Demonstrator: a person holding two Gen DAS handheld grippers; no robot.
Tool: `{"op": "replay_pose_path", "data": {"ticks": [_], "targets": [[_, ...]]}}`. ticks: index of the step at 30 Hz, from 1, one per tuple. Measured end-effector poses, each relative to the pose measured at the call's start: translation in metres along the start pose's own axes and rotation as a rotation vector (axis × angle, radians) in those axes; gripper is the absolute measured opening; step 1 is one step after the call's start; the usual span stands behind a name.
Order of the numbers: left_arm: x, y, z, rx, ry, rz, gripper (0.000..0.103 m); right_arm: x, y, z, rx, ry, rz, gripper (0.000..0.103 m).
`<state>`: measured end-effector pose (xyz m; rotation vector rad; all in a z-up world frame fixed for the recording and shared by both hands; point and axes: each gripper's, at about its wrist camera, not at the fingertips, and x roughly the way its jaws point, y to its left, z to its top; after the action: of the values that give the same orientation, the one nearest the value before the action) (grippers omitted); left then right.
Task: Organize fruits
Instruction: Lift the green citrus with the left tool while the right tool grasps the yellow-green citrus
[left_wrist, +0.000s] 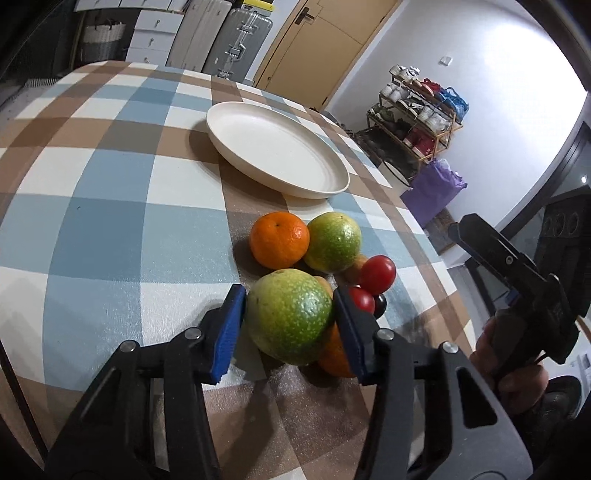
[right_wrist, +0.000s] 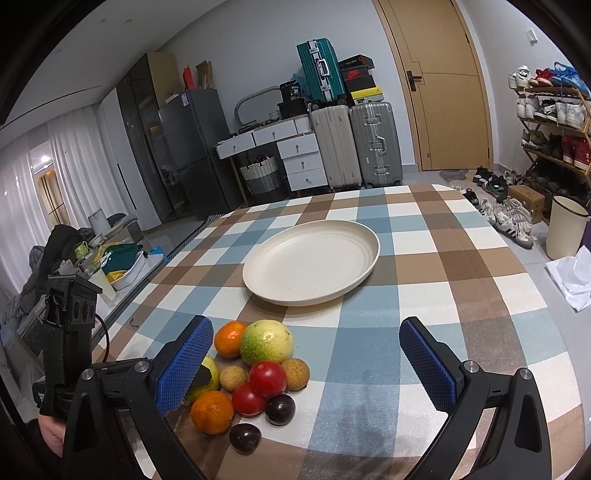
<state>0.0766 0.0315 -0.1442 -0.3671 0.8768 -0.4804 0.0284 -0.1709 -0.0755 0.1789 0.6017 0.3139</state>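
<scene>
Seemingly gripped, green citrus (left_wrist: 290, 315) sits between left tool (left_wrist: 289, 325) pads.

Orange (left_wrist: 334, 356) mostly hidden behind green fruit (left_wrist: 290, 314).

Wooden door (right_wrist: 436, 85), suitcases (right_wrist: 354, 144) (three), shoe rack (right_wrist: 554, 122), white walls.

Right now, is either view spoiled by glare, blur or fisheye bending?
Left wrist view: sharp; white glare washes out the wall at right; checked tablecloth bulges. Right wrist view: sharp, even light; round cream plate casts a soft shadow; door frame bows.
</scene>
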Motion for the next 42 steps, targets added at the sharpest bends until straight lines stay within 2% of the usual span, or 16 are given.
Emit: {"op": "replay_pose_path", "data": {"ticks": [9,22,28,42], "targets": [[-0.014,0.007,-0.002,-0.004,-0.024,-0.006,0.046,0.001,0.002,-0.001,-0.001,0.006,0.010,0.103],[-0.030,0.017,0.005,-0.020,-0.055,-0.022,0.046,0.020,0.007,0.002,-0.012,0.090,0.064,0.103],[-0.033,0.016,0.006,0.006,-0.064,0.001,0.046,0.036,0.010,0.001,-0.019,0.146,0.084,0.103],[-0.032,0.013,0.010,0.010,-0.053,-0.017,0.046,0.073,0.014,-0.002,-0.057,0.248,0.103,0.103]]}}
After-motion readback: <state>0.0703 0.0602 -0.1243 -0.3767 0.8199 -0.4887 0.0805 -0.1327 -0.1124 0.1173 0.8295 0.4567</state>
